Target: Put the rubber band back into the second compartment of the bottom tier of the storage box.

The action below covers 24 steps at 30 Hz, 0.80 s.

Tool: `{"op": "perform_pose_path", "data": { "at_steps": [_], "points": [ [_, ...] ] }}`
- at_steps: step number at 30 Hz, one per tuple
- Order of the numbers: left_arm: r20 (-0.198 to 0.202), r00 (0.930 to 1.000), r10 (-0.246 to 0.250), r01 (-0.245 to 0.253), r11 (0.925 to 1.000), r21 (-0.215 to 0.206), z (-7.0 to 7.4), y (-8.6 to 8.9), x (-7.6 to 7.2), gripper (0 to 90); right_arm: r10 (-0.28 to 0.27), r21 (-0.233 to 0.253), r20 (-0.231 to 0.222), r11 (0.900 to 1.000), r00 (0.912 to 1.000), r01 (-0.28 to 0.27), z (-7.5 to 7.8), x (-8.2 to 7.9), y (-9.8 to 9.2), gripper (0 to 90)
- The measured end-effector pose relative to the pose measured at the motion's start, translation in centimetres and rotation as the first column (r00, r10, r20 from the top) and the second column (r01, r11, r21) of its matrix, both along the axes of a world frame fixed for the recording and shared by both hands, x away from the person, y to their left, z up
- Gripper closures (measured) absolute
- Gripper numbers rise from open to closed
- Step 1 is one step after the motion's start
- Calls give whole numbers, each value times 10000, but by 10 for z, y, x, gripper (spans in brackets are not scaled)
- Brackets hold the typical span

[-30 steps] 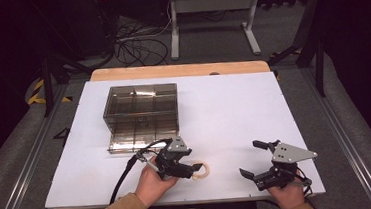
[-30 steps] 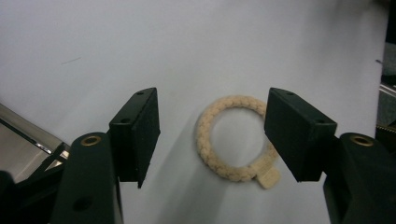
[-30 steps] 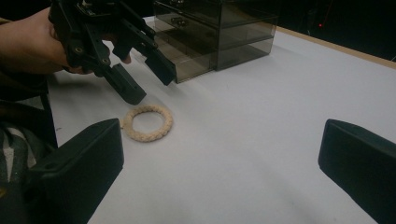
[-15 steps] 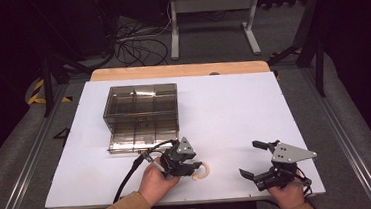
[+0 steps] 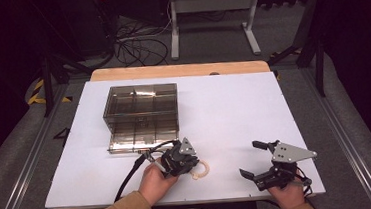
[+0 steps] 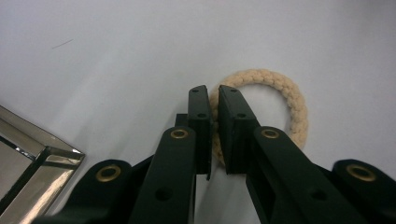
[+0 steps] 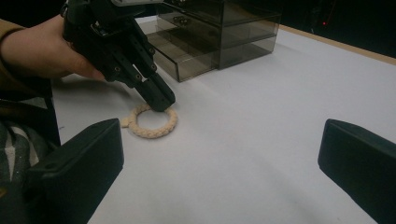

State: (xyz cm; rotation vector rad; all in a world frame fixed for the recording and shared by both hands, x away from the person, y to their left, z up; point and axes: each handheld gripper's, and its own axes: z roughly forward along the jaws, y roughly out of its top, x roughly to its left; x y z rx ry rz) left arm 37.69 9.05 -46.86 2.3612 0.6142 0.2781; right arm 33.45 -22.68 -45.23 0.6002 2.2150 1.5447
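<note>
1. Pinching the ring (image 6: pixel 280 109) at its left edge, the left hand-held gripper (image 6: pixel 214 100) has its jaws nearly closed, low centre of the high view.
2. Right hand-held gripper (image 5: pixel 255 160) gapes wide, lower right, well apart from the ring on the worktop (image 5: pixel 234 110).

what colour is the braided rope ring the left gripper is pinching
Pale cream braided rope ring, clearest in the left gripper view.

table: white top (image 5: pixel 234 110), wooden strip (image 5: pixel 178 71) along far edge
floor: grey carpet (image 5: pixel 12 163)
far: white metal stand (image 5: pixel 211 17), tangled black cables (image 5: pixel 136 48)
left: yellow-black hazard tape (image 5: pixel 37 91)
light: dim, dark surroundings
</note>
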Motion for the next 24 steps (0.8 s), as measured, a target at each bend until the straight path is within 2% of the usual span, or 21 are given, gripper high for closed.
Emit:
{"op": "perform_pose_path", "data": {
  "at_steps": [7, 13, 18, 24],
  "points": [
    [7, 10000, -6, 6, 9999, -140, 4, 2, -1, 845, 5, 21, -15, 10000, 10000, -5, 0, 0, 0, 6],
    [233, 9997, -80, 90, 9992, -394, 12, 4, -5, 848, -2, 12, -4, 10000, 10000, 2, 0, 0, 0, 6],
    [450, 9990, -47, 87, 9959, -902, 20, 9, -9, 848, -1, 31, -4, 10000, 10000, 1, 0, 0, 0, 6],
    [753, 9972, -17, 111, 9922, -1245, 30, 14, -13, 848, -8, 2, -7, 10000, 10000, 8, 0, 0, 0, 8]
  ]
}}
